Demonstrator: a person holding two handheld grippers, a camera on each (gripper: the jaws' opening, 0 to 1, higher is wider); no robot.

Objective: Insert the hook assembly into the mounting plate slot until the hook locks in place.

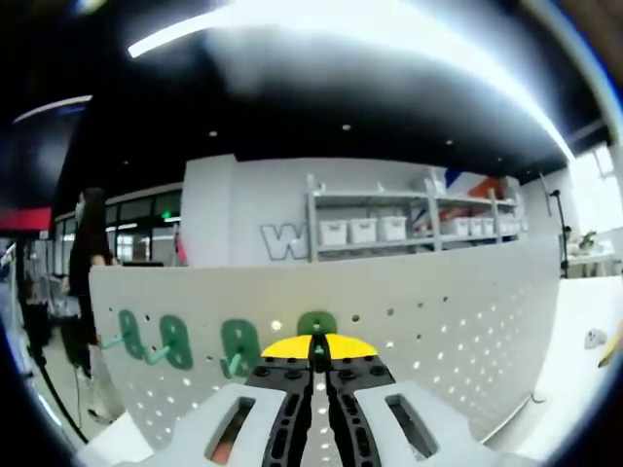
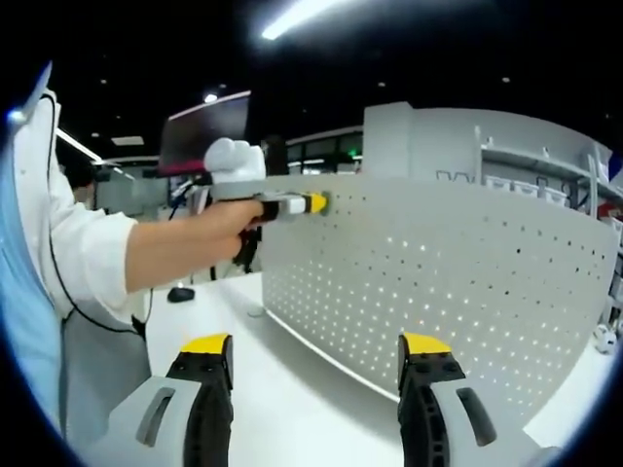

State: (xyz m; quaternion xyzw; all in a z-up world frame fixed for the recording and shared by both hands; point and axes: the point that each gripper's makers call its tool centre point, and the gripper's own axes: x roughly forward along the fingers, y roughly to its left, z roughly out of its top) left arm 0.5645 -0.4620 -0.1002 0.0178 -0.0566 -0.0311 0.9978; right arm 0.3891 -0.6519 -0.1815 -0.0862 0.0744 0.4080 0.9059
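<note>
A white perforated mounting plate [image 1: 438, 311] stands upright on the table. Three green hooks [image 1: 175, 341] sit in its holes to the left. My left gripper [image 1: 317, 352] is shut on a fourth green hook [image 1: 316, 323], holding it against the plate's face. In the right gripper view the plate [image 2: 438, 282] curves across the middle. There the left gripper [image 2: 292, 204], held by a person's hand, touches the plate's upper left edge with its yellow tips. My right gripper [image 2: 316, 355] stands open above the table with nothing between its jaws, short of the plate.
The white table [image 2: 292, 389] carries the plate and a small dark object [image 2: 180, 294] at its far side. A small white item [image 1: 596, 338] lies to the right of the plate. Shelves with white bins [image 1: 362, 230] line the back wall. A person [image 1: 90, 263] stands at the far left.
</note>
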